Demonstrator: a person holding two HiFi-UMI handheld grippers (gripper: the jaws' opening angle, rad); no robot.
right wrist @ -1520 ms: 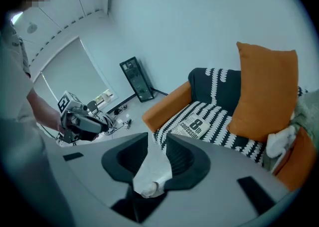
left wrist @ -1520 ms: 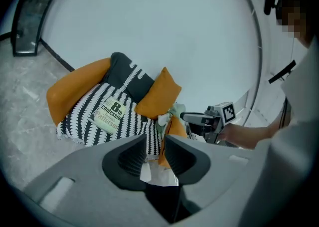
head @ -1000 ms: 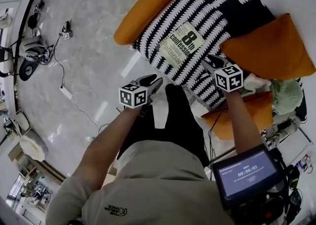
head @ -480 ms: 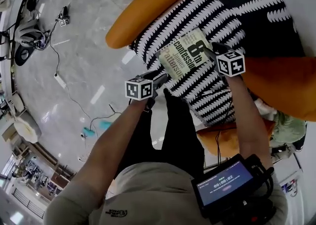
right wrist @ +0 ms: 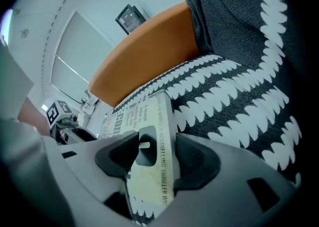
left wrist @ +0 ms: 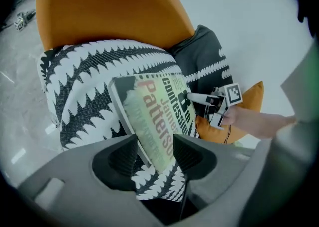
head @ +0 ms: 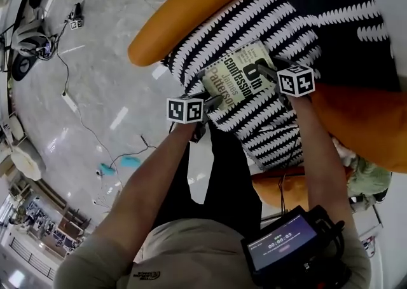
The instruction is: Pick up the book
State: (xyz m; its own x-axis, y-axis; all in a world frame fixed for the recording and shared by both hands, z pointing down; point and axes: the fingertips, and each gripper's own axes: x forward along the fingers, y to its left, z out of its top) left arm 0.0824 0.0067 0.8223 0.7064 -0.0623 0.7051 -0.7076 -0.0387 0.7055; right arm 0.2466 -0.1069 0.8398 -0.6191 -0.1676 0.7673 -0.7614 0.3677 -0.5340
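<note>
Flooring (head: 95,53), pale and glossy, fills the left of the head view, with thin cables (head: 70,87) trailing across it. An orange armchair (head: 191,18) stands to the right. Its seat is covered by a patterned cushion (head: 280,135) in black with rows of jagged white stripes, and a darker cushion (head: 343,21) leans behind that. Two forearms reach up from the bottom of the view toward the seat.

The book (head: 236,79), a pale green paperback with large dark lettering, lies cover up on the patterned cushion. The left gripper (head: 213,97) meets the book's near corner, and the right gripper (head: 266,70) meets the opposite end.

In the left gripper view, the left gripper's (left wrist: 154,153) jaws stand wide apart and have just been opening. The corner of the book (left wrist: 154,106) pokes between them. In the right gripper view, the right gripper's (right wrist: 157,153) jaws are also spread and have just been opening, with the spine edge of the book (right wrist: 149,121) between the pads.
</note>
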